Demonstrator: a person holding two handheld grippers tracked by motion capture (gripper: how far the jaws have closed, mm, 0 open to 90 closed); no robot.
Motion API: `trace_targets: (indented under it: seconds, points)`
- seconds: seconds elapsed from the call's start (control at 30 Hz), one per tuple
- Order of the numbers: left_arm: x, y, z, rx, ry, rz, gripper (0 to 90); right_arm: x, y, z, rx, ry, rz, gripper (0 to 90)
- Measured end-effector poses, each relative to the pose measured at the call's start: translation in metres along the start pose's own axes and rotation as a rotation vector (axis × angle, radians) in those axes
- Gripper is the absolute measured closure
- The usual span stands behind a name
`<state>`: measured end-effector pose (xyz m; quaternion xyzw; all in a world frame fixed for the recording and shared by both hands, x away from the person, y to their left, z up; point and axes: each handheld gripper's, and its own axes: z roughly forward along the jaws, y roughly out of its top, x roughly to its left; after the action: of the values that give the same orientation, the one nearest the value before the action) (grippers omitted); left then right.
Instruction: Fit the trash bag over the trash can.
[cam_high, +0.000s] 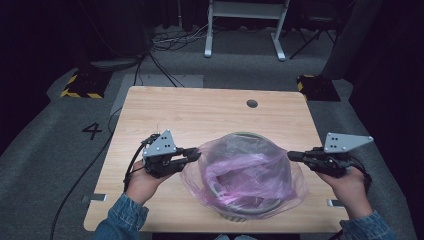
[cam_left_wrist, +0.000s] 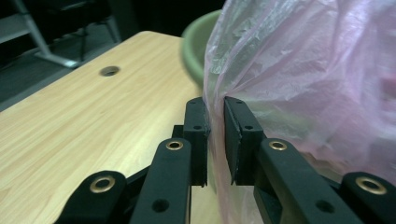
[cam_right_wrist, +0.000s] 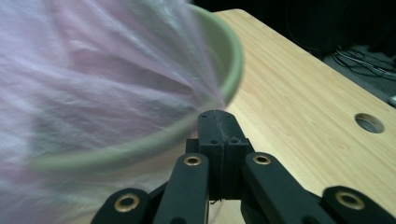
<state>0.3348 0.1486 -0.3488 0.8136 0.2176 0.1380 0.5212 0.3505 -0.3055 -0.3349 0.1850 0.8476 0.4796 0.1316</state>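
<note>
Pink plastic bag (cam_high: 245, 172), thin and see-through, sits crinkled and slack in a pale green bin (cam_high: 252, 136) near the front edge of the table (cam_high: 200, 110), its mouth spread over the rim and hanging down the outside. It looks to me like the lining step: both sides are being drawn outward so the film seats round the rim. The left tongs (cam_high: 196, 155) pinch a fold of the film at the bin's left side, jaws nearly together. The right tongs (cam_high: 291, 156) are pressed together at the right rim, apparently nipping the film. Next I'd expect an even downward tug, gentle enough not to tear it.
</note>
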Motion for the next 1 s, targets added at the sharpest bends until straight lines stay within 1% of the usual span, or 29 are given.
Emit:
trace_targets:
  seconds: [0.07, 0.13, 0.2, 0.27, 0.33, 0.4, 0.43, 0.5, 0.53, 0.67, 0.73, 0.77, 0.8, 0.87, 0.93, 1.0]
  points:
    - [0.006, 0.0, 0.006, 0.006, 0.037, -0.022, 80.4, -0.007, 0.002, 0.008, 0.005, -0.016, 0.017, 89.7]
    - [0.012, -0.001, 0.014, 0.021, 0.059, -0.037, 80.5, -0.014, 0.003, 0.017, 0.016, -0.033, 0.027, 89.7]
    - [0.018, -0.004, 0.025, 0.042, 0.068, -0.063, 80.6, -0.02, 0.003, 0.027, 0.026, -0.036, 0.048, 89.7]
    - [0.024, -0.008, 0.036, 0.077, 0.054, -0.073, 80.5, -0.026, 0.002, 0.039, 0.045, -0.042, 0.061, 89.7]
    - [0.028, -0.011, 0.048, 0.125, 0.052, -0.077, 80.5, -0.03, 0.0, 0.049, 0.065, -0.048, 0.066, 89.7]
    - [0.029, -0.013, 0.057, 0.162, 0.052, -0.073, 80.6, -0.037, -0.005, 0.06, 0.072, -0.035, 0.095, 89.8]
    - [0.029, -0.015, 0.063, 0.195, 0.061, -0.068, 80.7, -0.039, -0.007, 0.064, 0.079, -0.032, 0.107, 89.8]
    - [0.028, -0.019, 0.071, 0.236, 0.069, -0.056, 81.5, -0.044, -0.015, 0.075, 0.104, -0.017, 0.139, 89.8]
    - [0.027, -0.021, 0.074, 0.258, 0.076, -0.043, 82.0, -0.045, -0.018, 0.078, 0.115, -0.013, 0.151, 89.8]
    - [0.02, -0.038, 0.079, 0.327, 0.083, -0.021, 83.5, -0.045, -0.036, 0.087, 0.177, 0.012, 0.187, 89.8]
    - [0.019, -0.047, 0.078, 0.345, 0.075, -0.031, 84.6, -0.042, -0.044, 0.088, 0.199, 0.022, 0.197, 89.8]
    - [0.019, -0.05, 0.077, 0.349, 0.075, -0.033, 85.0, -0.04, -0.048, 0.087, 0.22, 0.025, 0.2, 89.8]
    - [0.018, -0.055, 0.075, 0.353, 0.072, -0.043, 85.1, -0.038, -0.05, 0.087, 0.232, 0.023, 0.199, 89.8]
    - [0.016, -0.061, 0.072, 0.351, 0.068, -0.048, 85.8, -0.033, -0.057, 0.085, 0.259, 0.026, 0.199, 89.8]
    - [0.013, -0.068, 0.069, 0.357, 0.061, -0.055, 85.9, -0.029, -0.064, 0.082, 0.28, 0.017, 0.196, 89.8]
    - [0.01, -0.073, 0.068, 0.362, 0.06, -0.056, 85.8, -0.026, -0.072, 0.079, 0.302, 0.009, 0.203, 89.8]
